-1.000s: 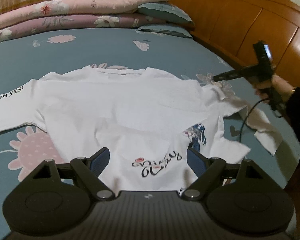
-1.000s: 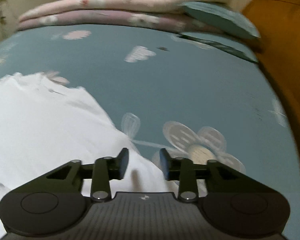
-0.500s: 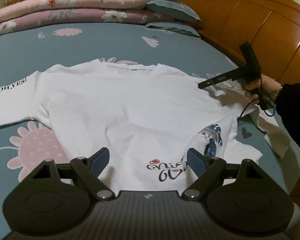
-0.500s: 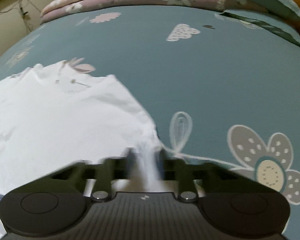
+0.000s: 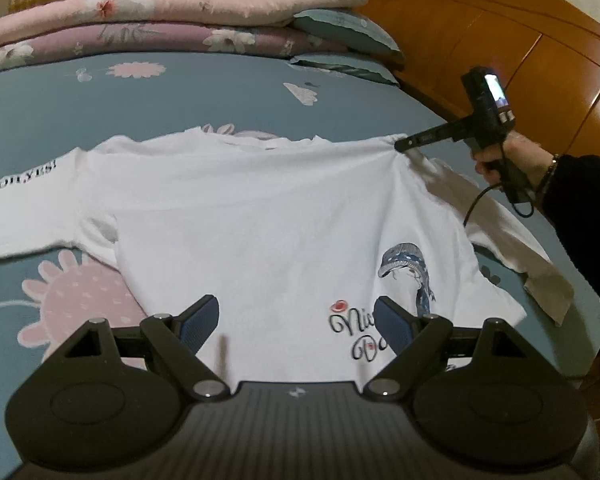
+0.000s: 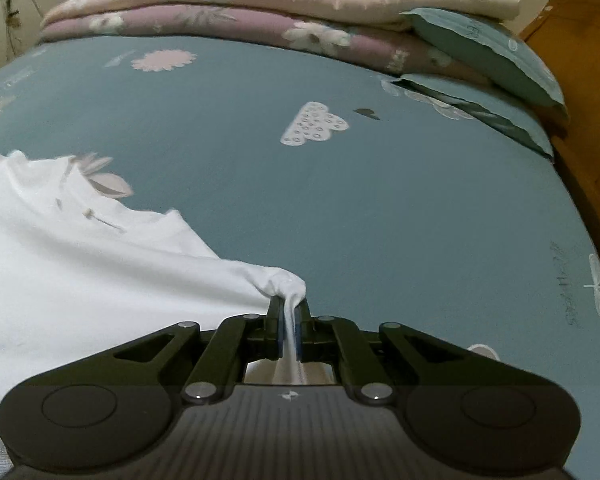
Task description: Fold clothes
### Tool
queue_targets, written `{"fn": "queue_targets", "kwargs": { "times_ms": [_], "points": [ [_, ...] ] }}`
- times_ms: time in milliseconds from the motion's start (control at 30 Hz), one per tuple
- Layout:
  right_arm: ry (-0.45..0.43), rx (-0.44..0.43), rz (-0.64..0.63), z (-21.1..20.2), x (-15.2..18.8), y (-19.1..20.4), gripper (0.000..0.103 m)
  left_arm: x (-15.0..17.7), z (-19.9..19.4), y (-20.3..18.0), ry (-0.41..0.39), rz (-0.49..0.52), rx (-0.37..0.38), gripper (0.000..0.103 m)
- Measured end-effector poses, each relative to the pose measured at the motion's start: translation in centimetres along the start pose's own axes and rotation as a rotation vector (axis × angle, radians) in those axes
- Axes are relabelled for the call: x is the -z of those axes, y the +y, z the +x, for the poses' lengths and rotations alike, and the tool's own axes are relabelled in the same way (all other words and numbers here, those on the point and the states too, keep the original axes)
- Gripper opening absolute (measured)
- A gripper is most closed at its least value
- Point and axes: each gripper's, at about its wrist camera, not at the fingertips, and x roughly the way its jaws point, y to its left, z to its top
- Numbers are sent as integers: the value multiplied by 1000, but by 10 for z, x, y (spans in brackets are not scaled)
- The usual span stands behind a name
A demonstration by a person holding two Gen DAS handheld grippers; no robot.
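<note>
White shirt (image 6: 80, 280) in right gripper (image 6: 288, 312)

Both grippers are matte black: the left gripper (image 5: 296, 320) has blue ribbed pads (image 5: 204, 316), silver pivot screws and round side discs. The right hand (image 5: 504, 158) wears a black sleeve (image 5: 584, 184) and a beaded bracelet (image 5: 550, 168); a black cable (image 5: 474, 204) loops below.

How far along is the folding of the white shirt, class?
Done: the white shirt lies spread flat on the bed. In hand: the right gripper is shut on the shoulder, while the left gripper hovers open over the hem. Left: every fold; both sleeves lie unfolded.
</note>
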Motion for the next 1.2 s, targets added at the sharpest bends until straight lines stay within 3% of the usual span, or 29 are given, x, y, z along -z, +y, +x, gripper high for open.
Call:
{"fn": "queue_targets", "kwargs": {
  "times_ms": [100, 167, 267, 367, 467, 633, 767, 800, 867, 900, 967, 1067, 1200],
  "points": [
    [88, 8, -12, 19, 3, 4, 10, -8, 2, 5, -6, 1, 29, 85],
    [117, 27, -30, 22, 4, 6, 17, -14, 2, 9, -15, 14, 56, 85],
    [69, 53, -14, 4, -5, -2, 22, -23, 6, 16, -31, 50, 79, 85],
    [6, -4, -21, -7, -23, 0, 24, -32, 18, 28, -17, 39, 108, 85],
    [-18, -82, -97, 5, -38, 23, 34, -37, 30, 39, 2, 9, 146, 85],
    [47, -142, -217, 52, -47, 57, 34, -31, 41, 50, -12, 22, 169, 85],
    [43, -161, -286, 68, -45, 71, 39, -25, 49, 61, -13, -6, 180, 85],
    [33, -158, -302, 69, -46, 73, 38, -24, 50, 63, -9, -8, 178, 85],
    [46, -186, -294, 70, -47, 72, 25, -22, 52, 66, -4, -12, 177, 85],
    [52, -204, -290, 69, -47, 72, 10, -22, 52, 67, -8, -13, 179, 85],
    [51, -192, -328, 68, -46, 82, 7, -22, 49, 68, -17, -15, 190, 85],
    [-11, -151, -298, 60, -57, 80, 7, -23, 45, 68, -33, -14, 190, 85],
    [-9, -132, -241, 73, -69, 80, 7, -25, 39, 69, -51, -16, 190, 85]
  ]
}}
